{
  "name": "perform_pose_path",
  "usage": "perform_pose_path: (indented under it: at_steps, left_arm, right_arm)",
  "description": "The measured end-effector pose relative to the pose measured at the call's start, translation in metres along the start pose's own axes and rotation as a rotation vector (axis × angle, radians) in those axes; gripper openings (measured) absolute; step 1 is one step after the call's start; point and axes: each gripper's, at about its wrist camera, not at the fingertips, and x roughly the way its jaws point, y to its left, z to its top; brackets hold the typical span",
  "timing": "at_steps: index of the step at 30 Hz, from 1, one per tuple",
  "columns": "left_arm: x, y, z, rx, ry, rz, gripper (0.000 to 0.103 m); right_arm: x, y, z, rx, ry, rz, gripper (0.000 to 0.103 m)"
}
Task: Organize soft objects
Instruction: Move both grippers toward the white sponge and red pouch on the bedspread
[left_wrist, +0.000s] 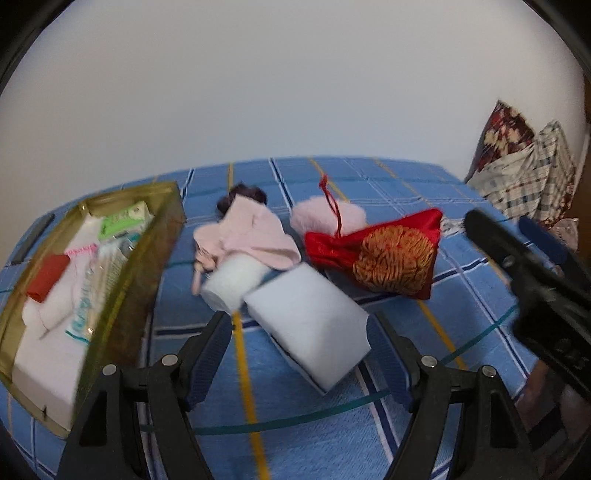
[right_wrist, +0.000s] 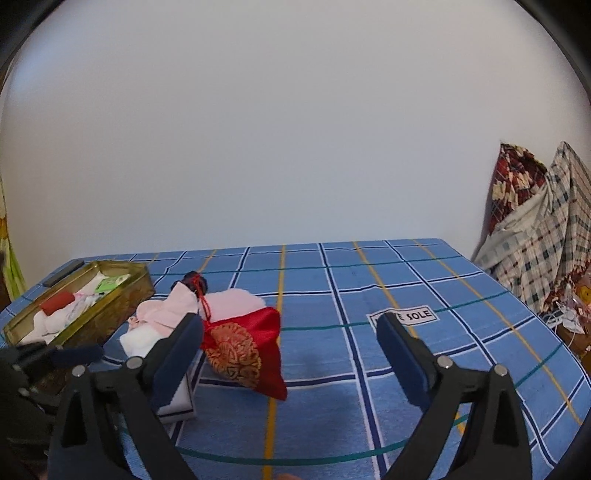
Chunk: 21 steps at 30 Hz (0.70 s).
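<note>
My left gripper (left_wrist: 299, 328) is open, its fingers either side of a white sponge block (left_wrist: 310, 325) lying on the blue checked cloth (left_wrist: 406, 184). Behind the block lie a white roll (left_wrist: 232, 284), a doll in a pink dress (left_wrist: 247, 232), a pink fluffy puff (left_wrist: 325, 218) and a red embroidered pouch (left_wrist: 391, 254). A gold tin (left_wrist: 122, 295) at the left holds soft items. My right gripper (right_wrist: 291, 332) is open and empty, to the right of the pouch (right_wrist: 243, 347); it also shows at the right of the left wrist view (left_wrist: 524, 266).
Patterned fabrics (right_wrist: 535, 236) are piled off the table's right edge. A white label (right_wrist: 406, 317) lies on the cloth (right_wrist: 369, 280) between the right fingers. A dark flat object (right_wrist: 62, 277) lies beyond the tin (right_wrist: 110, 317).
</note>
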Motion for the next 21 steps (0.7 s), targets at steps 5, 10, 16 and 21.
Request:
perform_pose_path:
  at_steps: [5,10,16,21]
  left_arm:
    - [0.015,-0.004,0.002,-0.03,0.048,-0.002,0.078]
    - [0.016,-0.009,0.007,-0.029,0.052,0.008,0.081]
    - [0.01,-0.018,0.008,-0.011,0.031,-0.004,0.082]
    - [0.028,-0.018,0.006,0.008,0.083,0.055,0.082]
  right_arm:
    - [0.0,-0.004,0.0,0.022,-0.004,-0.026,0.097]
    - [0.002,-0.009,0.001,0.04,0.008,-0.035,0.097]
    - [0.001,-0.016,0.0,0.068,0.005,-0.04,0.098]
    - [0.0,-0.018,0.001,0.073,0.003,-0.049,0.098]
